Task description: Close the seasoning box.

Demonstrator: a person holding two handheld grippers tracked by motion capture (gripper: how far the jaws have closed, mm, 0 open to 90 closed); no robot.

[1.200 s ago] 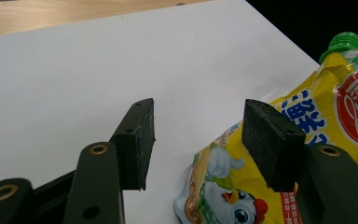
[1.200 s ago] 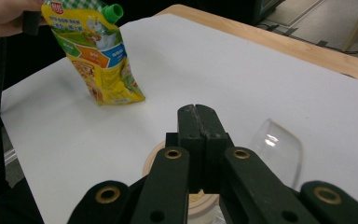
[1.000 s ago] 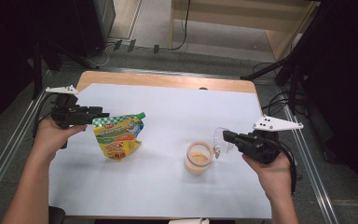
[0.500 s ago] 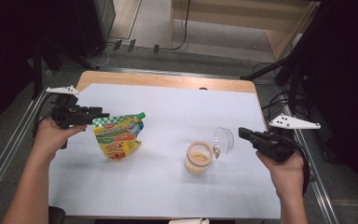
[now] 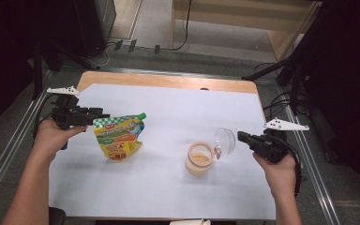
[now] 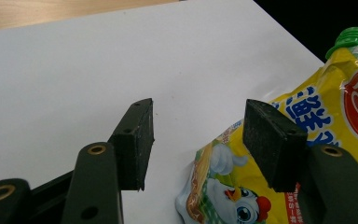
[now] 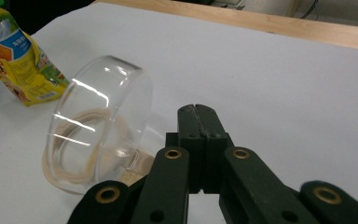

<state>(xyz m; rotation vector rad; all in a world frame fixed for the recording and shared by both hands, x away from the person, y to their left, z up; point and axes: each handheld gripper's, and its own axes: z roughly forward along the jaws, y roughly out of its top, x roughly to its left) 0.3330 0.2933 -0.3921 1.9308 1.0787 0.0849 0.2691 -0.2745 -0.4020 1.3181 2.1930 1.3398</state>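
A yellow spouted pouch with a green cap lies on the white sheet at the left. My left gripper hovers at its upper left corner, jaws open, nothing pressed between them. In the left gripper view the pouch lies under the right jaw, beside my left gripper. A small jar of tan powder stands right of centre, its clear hinged lid swung up. My right gripper is shut and empty, just right of the lid; its closed tips form my right gripper.
The white sheet covers most of a wooden table whose bare edge shows at the back. Metal rails run along both sides. Dark equipment and cables lie on the floor beyond.
My right gripper has drawn back to the right, away from the jar's lid, and dropped lower. The lid stays up. My left gripper and the pouch have not moved.
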